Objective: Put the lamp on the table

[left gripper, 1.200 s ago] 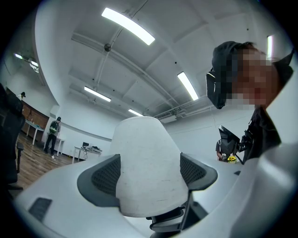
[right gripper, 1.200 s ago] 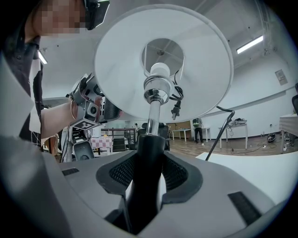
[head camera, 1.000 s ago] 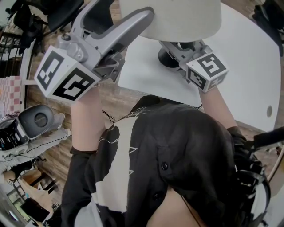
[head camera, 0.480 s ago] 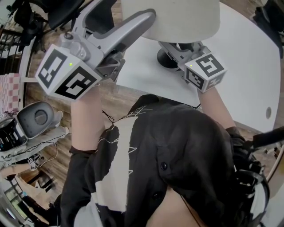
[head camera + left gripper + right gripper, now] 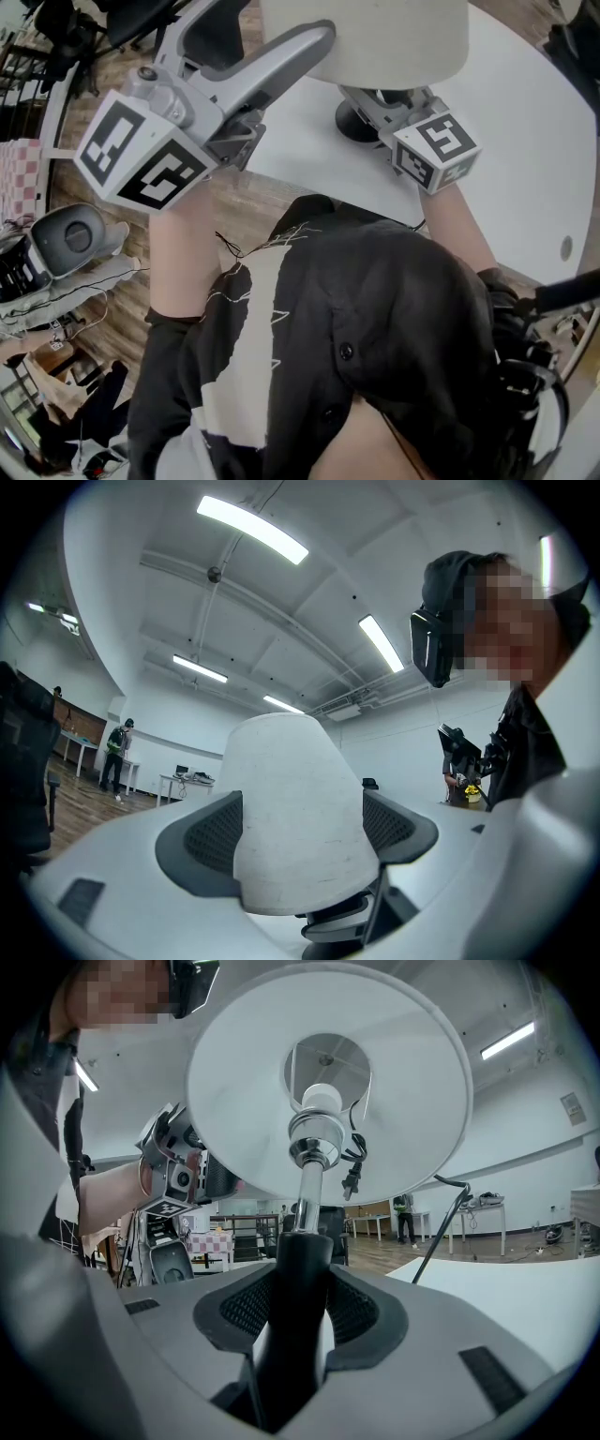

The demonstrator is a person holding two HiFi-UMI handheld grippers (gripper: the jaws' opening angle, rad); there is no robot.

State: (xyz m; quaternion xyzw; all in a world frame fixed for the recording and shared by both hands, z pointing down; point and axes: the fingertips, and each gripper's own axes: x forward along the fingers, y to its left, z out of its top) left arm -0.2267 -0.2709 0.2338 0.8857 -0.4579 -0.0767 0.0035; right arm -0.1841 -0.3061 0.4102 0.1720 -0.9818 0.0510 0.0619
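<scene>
The lamp has a white shade [image 5: 366, 37], a chrome stem with a black lower sleeve [image 5: 298, 1269] and a black round base [image 5: 352, 122]. The base sits on the white table [image 5: 525, 141] near its front edge. My left gripper [image 5: 302, 52] reaches up from the left and is shut on the shade [image 5: 300, 817], its dark pads [image 5: 211, 841] pressing on both sides. My right gripper [image 5: 380, 101] is under the shade, shut on the black sleeve of the stem. From below, the right gripper view shows the bulb [image 5: 321, 1101] inside the shade.
A wooden floor [image 5: 216, 206] lies left of the table, with a grey device [image 5: 73, 239] and cables on it. A dark chair [image 5: 141, 19] stands at the top left. Far off in the room are desks and a standing person [image 5: 117, 752]. A black cord [image 5: 441, 1222] hangs near the stem.
The lamp and both grippers hold their places. Only the head view drifts slightly, so the things on the floor at the left shift a little.
</scene>
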